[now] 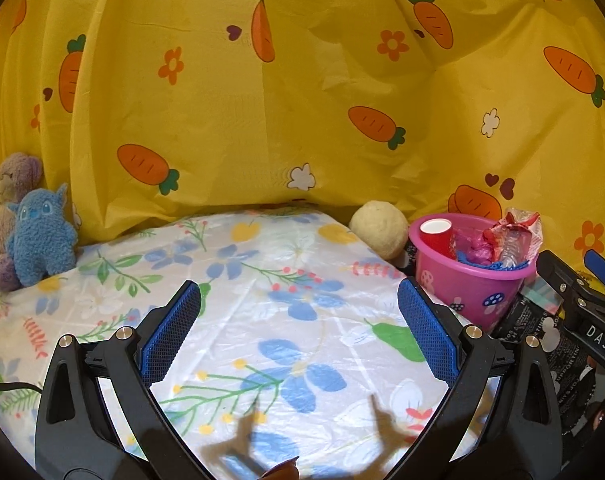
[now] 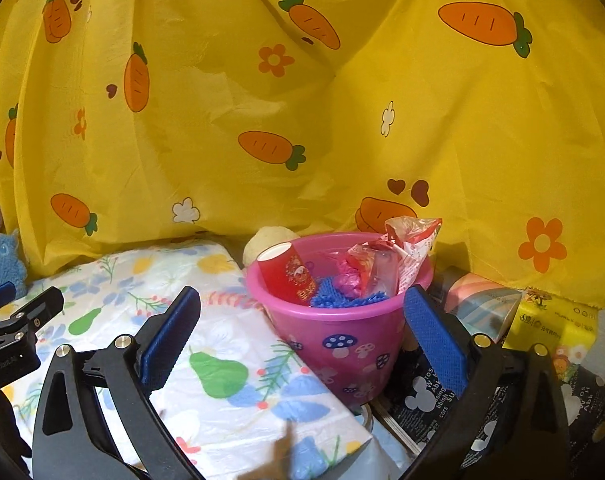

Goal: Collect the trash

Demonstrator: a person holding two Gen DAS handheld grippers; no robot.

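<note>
Pink plastic bucket with mushroom prints (image 2: 338, 332) stands just off the right edge of the flower-printed plastic sheet (image 1: 262, 280), holding the trash: a red paper cup (image 2: 288, 278), a crumpled red-and-clear wrapper (image 2: 398, 256) and blue scraps. The cup leans, white mouth up and to the left; the wrapper pokes above the rim. Only my right view shows the yellow tissue pack (image 2: 550, 330) and pastel box (image 2: 482, 304) to the bucket's right; only my left view fully shows the two plush toys (image 1: 30, 228) at the sheet's far left corner. My left tongs (image 1: 298, 328) gape wide over bare sheet, nothing between them. My right tongs (image 2: 302, 332) are spread wide and empty before the bucket. Yellow carrot-print curtain (image 2: 302, 100) closes the back.
</note>
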